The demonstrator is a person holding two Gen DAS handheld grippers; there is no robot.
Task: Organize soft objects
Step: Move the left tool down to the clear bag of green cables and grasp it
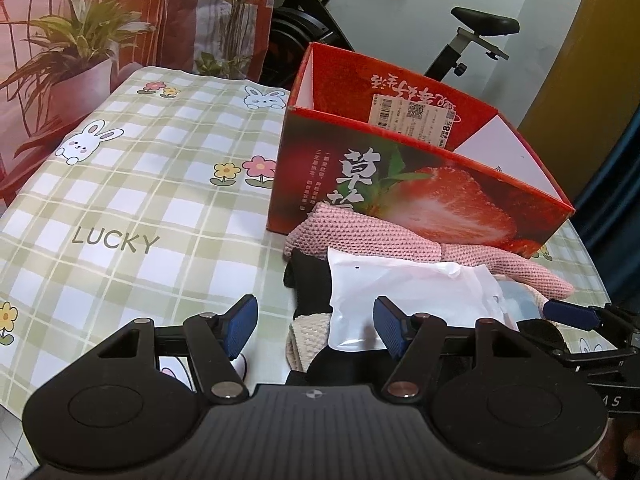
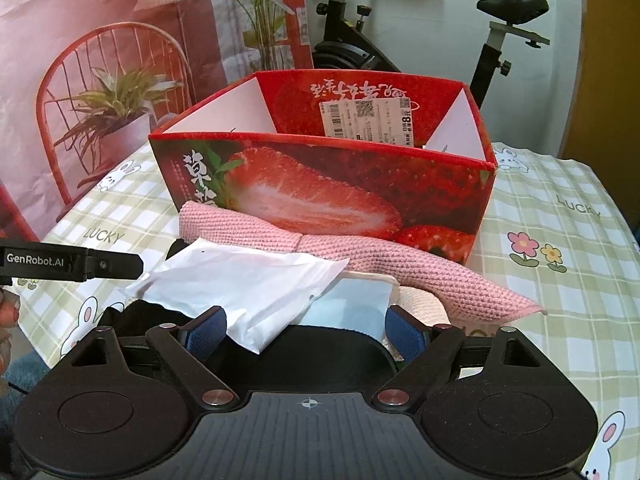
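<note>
Checked cloth covers the worktop (image 1: 120, 200), with a red box (image 2: 320, 184) on it. Soft things lie piled before the box: pink cloth (image 2: 400, 256) and white packet (image 2: 240, 284). Left gripper (image 1: 316, 326) and right gripper (image 2: 306, 330) fingers stand released, gripping nothing.

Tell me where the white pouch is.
The white pouch tops the pile before the strawberry box, against the pink knit cloth, its near corner between the right gripper fingers.

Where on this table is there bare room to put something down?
Bare checked tablecloth lies left of the strawberry box, around the LUCKY print, and right of the box in the right wrist view. It is crowded in front of the box: pink knit cloth, white pouch and dark fabric pile together.
</note>
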